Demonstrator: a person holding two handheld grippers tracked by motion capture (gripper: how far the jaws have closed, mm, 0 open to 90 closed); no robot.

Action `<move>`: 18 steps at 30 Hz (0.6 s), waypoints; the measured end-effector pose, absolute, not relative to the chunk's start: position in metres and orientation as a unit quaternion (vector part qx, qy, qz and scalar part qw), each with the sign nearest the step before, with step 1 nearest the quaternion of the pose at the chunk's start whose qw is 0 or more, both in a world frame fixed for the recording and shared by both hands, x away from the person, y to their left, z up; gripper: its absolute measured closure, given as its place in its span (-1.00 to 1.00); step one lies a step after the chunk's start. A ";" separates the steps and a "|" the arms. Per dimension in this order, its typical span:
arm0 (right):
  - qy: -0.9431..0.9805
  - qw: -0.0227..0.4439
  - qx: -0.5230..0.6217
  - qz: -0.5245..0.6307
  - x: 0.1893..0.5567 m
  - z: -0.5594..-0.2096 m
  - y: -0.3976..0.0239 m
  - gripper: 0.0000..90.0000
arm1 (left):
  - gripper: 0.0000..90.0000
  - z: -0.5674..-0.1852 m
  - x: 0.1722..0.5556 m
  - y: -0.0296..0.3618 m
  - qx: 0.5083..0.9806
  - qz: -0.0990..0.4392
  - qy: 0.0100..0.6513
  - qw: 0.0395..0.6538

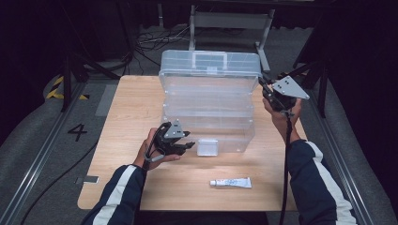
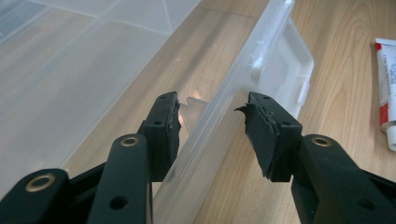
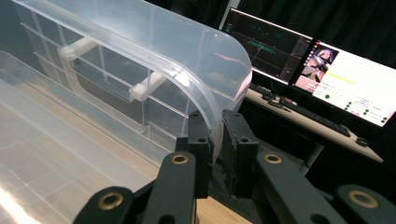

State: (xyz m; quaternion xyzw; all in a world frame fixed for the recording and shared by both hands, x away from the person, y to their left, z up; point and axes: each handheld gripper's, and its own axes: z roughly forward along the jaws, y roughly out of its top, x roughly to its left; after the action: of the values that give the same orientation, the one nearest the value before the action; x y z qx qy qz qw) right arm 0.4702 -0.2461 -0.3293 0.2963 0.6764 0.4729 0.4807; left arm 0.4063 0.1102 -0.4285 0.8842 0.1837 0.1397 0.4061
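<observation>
On the left side of the table (image 1: 122, 98), the left gripper (image 1: 180, 146) sits at the front wall of the clear box (image 1: 206, 126). Its jaws are about half open. The wall stands between them: one pad is right against the plastic and the other pad has a gap, so it is not squeezing.

The box is in the middle of the table, big and see-through. Its lid (image 1: 210, 63) is tipped up at the back. A small latch (image 1: 207, 146) hangs at the front, just beside the left gripper.

I think the box is light, since nothing is in it. The plastic looks thin and smooth, so it may bend and slip. The rims and edges are the best spots to grab, because they are stiffer.

A white tube (image 1: 230, 183) lies near the front edge, apart from the box.

On the right, the right gripper (image 1: 268, 87) is up by the lid's corner. Its jaws are almost closed and pinch the lid's curved edge (image 3: 215, 122).
</observation>
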 end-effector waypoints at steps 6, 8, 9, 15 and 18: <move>0.680 0.486 0.297 0.461 0.479 -0.325 -0.244 0.87 | 0.36 -0.429 0.407 0.107 0.885 0.154 0.185 0.399; 0.685 0.476 0.300 0.464 0.482 -0.322 -0.246 0.87 | 0.37 -0.429 0.408 0.107 0.886 0.153 0.183 0.398; 0.685 0.476 0.300 0.464 0.482 -0.322 -0.246 0.87 | 0.37 -0.429 0.408 0.107 0.887 0.153 0.181 0.397; 0.692 0.467 0.298 0.463 0.482 -0.320 -0.247 0.87 | 0.43 -0.428 0.408 0.107 0.892 0.147 0.176 0.390; 0.691 0.464 0.299 0.466 0.481 -0.320 -0.248 0.86 | 0.44 -0.428 0.406 0.107 0.894 0.145 0.173 0.387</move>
State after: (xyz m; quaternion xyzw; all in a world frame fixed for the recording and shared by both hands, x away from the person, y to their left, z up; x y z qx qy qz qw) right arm 0.4807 -0.2481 -0.3198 0.2990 0.6914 0.4659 0.4642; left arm 0.4055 0.1070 -0.4279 0.8943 0.1725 0.1451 0.3867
